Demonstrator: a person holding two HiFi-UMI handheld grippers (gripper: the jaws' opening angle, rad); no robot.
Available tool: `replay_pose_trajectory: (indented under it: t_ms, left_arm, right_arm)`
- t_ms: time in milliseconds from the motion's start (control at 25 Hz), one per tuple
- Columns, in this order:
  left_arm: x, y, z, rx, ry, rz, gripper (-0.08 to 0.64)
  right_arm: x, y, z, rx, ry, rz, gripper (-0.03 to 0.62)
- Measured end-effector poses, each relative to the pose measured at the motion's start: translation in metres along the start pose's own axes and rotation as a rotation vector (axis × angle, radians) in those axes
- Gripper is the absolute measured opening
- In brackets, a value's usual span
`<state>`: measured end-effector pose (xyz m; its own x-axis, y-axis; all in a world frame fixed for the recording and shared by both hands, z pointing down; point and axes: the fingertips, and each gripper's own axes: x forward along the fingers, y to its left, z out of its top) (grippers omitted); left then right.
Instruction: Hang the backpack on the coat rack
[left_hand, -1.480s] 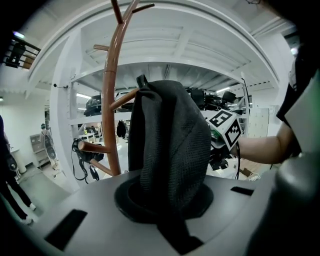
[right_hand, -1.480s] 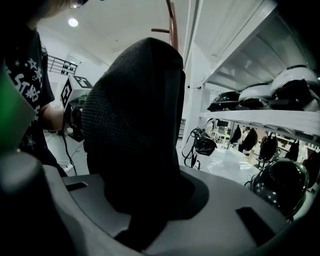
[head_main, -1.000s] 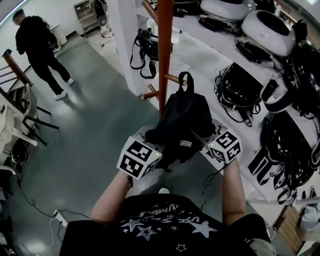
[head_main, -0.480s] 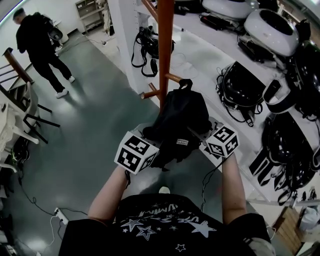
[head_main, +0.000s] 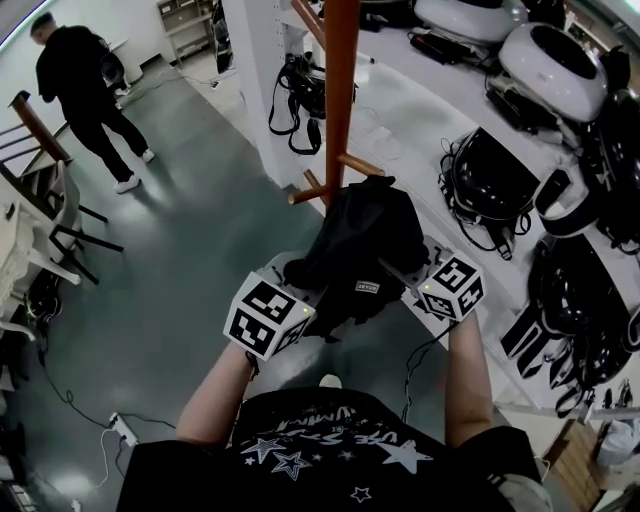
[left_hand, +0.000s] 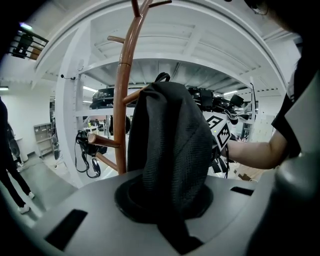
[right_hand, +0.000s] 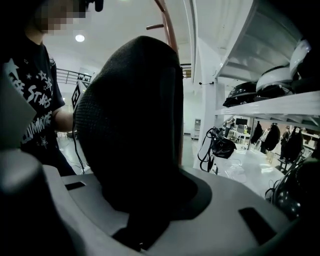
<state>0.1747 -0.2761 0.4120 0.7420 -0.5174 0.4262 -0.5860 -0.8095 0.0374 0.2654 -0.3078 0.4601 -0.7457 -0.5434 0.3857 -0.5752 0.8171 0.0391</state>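
Left tool clenched on the backpack, right tool has its jaws opening with fabric between them, right beside the coat rack.

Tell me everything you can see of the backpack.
The backpack is small, black, of woven mesh-like fabric, with a top loop and a small label. It is held upright by the coat rack, the left gripper shut on its fabric; the right gripper, fabric between its jaws, is opening. Whether the loop is hooked is unclear.
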Motion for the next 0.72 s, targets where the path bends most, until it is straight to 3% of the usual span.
replay_pose_trajectory:
  t_ms: [120, 280, 600, 720]
  left_arm:
    - [-0.004, -0.002, 0.002, -0.041, -0.040, -0.013, 0.054]
    - [-0.003, -0.006, 0.003, -0.116, -0.076, -0.047, 0.054]
    - [-0.004, -0.009, 0.010, -0.211, -0.120, -0.080, 0.054]
    - [-0.005, -0.011, 0.013, -0.208, -0.131, -0.087, 0.054]
  right_arm:
    - [-0.007, 0.002, 0.004, -0.063, 0.015, -0.030, 0.159]
    - [-0.022, 0.007, 0.001, -0.163, 0.102, -0.041, 0.258]
    - [-0.076, 0.005, -0.020, -0.223, 0.253, -0.116, 0.291]
    - [-0.107, 0.003, -0.012, -0.177, 0.195, -0.140, 0.277]
